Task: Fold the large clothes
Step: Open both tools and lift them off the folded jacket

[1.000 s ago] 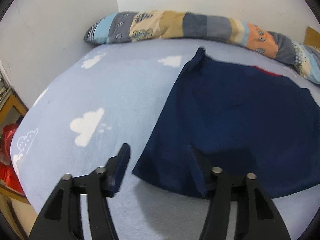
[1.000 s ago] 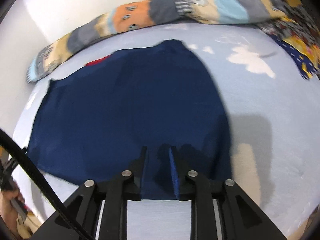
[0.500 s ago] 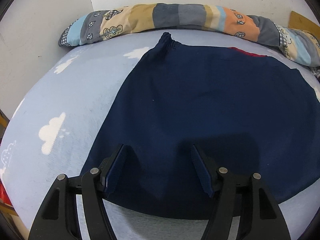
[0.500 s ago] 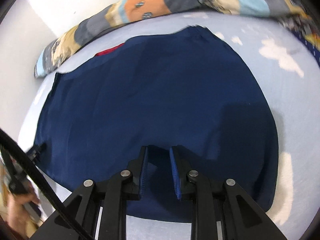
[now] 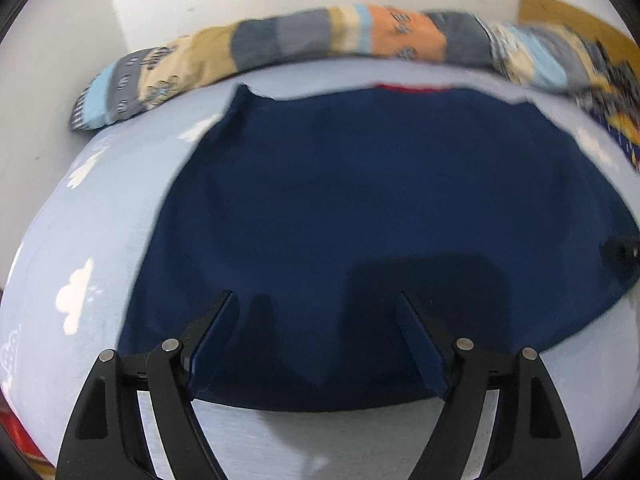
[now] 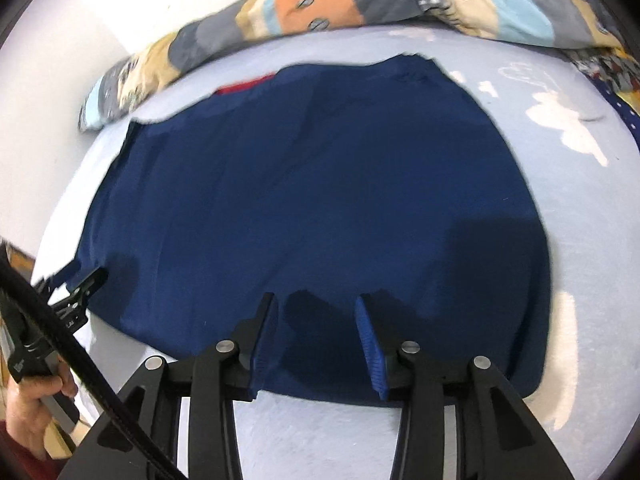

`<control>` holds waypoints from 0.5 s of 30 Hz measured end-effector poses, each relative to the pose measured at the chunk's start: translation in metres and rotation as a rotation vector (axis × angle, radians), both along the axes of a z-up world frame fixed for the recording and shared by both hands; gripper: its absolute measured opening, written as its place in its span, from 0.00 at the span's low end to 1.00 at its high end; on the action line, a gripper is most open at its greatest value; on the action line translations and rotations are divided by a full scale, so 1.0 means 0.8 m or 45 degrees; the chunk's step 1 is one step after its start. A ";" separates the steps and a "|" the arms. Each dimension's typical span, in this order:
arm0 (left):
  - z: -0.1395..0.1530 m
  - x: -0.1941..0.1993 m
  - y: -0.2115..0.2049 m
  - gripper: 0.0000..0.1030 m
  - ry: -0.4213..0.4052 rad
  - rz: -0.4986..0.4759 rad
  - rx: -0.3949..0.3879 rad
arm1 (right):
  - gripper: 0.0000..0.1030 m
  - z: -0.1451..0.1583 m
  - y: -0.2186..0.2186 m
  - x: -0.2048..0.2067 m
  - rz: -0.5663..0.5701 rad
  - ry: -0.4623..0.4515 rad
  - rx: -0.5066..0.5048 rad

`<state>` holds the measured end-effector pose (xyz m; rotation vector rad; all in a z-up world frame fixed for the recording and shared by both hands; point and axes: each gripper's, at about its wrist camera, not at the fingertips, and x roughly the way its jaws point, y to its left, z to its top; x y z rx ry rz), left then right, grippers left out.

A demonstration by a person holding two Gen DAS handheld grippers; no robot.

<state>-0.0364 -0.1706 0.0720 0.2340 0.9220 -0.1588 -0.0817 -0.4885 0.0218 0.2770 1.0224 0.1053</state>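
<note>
The navy garment is lying flat on the cloud-print bed sheet. The left gripper and right gripper are both hanging over its near hem, jaws spread, holding nothing. A patchwork bolster is lying behind the garment, along the wall.

No readable text, label, brand, number or sign is showing anywhere in either view.
</note>
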 end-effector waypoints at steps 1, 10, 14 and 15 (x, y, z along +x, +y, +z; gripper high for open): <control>-0.005 -0.001 -0.003 0.78 0.006 -0.006 0.016 | 0.43 -0.005 0.001 0.001 0.003 0.015 -0.008; 0.002 -0.012 0.000 0.78 0.006 -0.002 -0.006 | 0.44 0.001 0.003 -0.007 0.011 0.014 0.019; -0.002 -0.012 0.001 0.78 0.020 -0.018 0.016 | 0.45 -0.004 0.009 -0.013 0.032 0.033 -0.007; -0.001 -0.012 0.002 0.78 0.019 -0.014 0.018 | 0.46 -0.006 0.011 -0.013 0.037 0.041 -0.013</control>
